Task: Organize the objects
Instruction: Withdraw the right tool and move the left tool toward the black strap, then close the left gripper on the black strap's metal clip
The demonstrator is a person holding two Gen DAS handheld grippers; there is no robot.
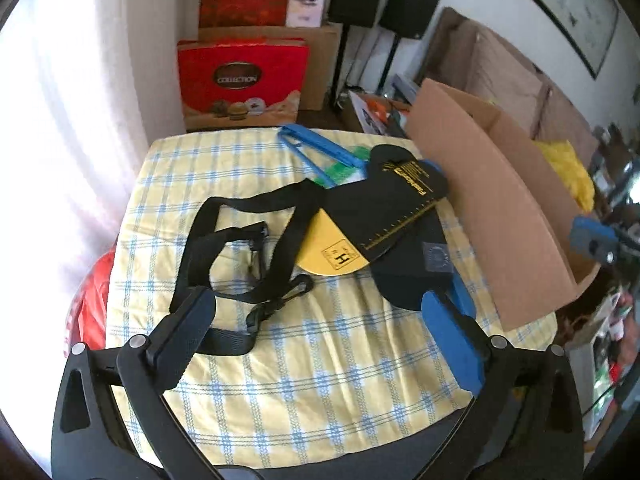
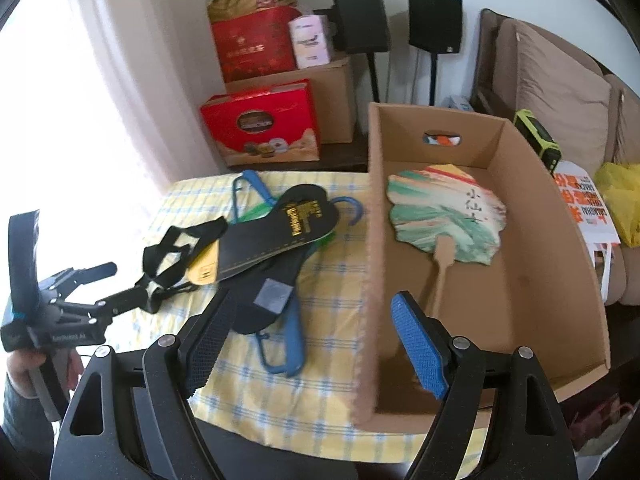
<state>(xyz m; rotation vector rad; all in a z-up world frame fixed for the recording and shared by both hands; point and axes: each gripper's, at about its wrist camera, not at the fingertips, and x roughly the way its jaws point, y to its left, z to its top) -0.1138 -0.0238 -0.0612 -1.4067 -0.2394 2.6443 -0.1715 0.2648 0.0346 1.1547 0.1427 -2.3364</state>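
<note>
A black webbing strap (image 1: 240, 248) with clips lies on the yellow checked cloth (image 1: 280, 380). Two black insoles (image 1: 404, 196) lie beside it over a yellow one, on blue hangers (image 1: 316, 148). My left gripper (image 1: 320, 340) is open and empty just before the strap's near end. In the right wrist view the strap (image 2: 172, 252), insoles (image 2: 280, 232) and hangers (image 2: 288, 344) lie left of an open cardboard box (image 2: 372, 280) holding a painted hand fan (image 2: 448, 216). My right gripper (image 2: 316, 344) is open and empty, above the box's left wall. The left gripper (image 2: 92, 280) shows at the left.
Red gift boxes (image 1: 240, 80) and cartons stand behind the table by the curtain. Two black speakers (image 2: 360, 20) stand on poles. A sofa (image 2: 560, 100) with bags is at the right. A red bag (image 1: 92, 300) lies left of the table.
</note>
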